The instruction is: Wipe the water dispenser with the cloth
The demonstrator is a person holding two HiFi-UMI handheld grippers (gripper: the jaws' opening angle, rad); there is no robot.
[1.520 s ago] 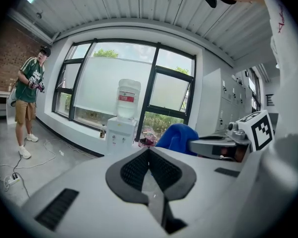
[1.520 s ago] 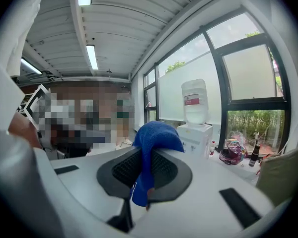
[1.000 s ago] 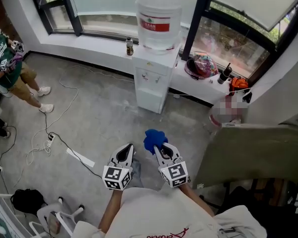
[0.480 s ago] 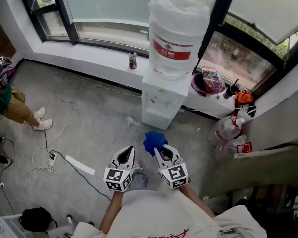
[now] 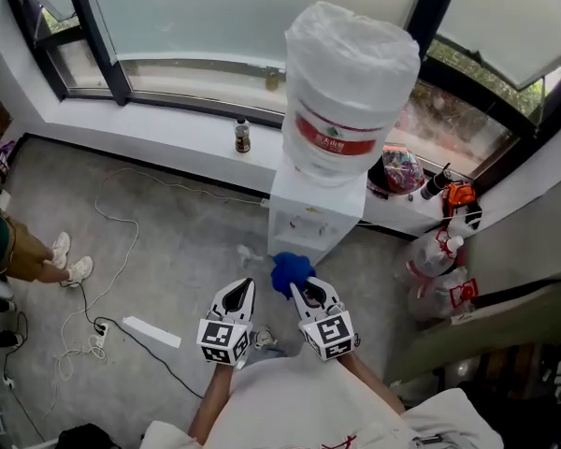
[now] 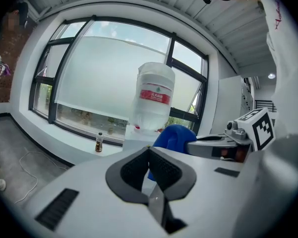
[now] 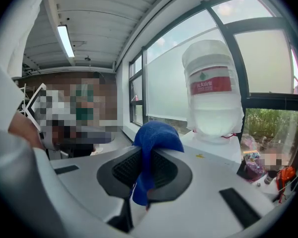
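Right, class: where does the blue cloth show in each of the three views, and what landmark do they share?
Head view: cloth low centre, at the right gripper tip.
Left gripper view: cloth right of centre, past the jaws.
Right gripper view: cloth centre, pinched between the jaws.
Shared landmark: the red-labelled bottle.

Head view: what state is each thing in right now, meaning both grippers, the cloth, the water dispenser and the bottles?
Left gripper: shut, empty.
Right gripper: shut on the cloth.
Cloth: bunched up, pinched in the right gripper.
Water dispenser: upright against the sill.
Water bottle: seated on top of the dispenser.
Small bottle: standing upright on the sill.
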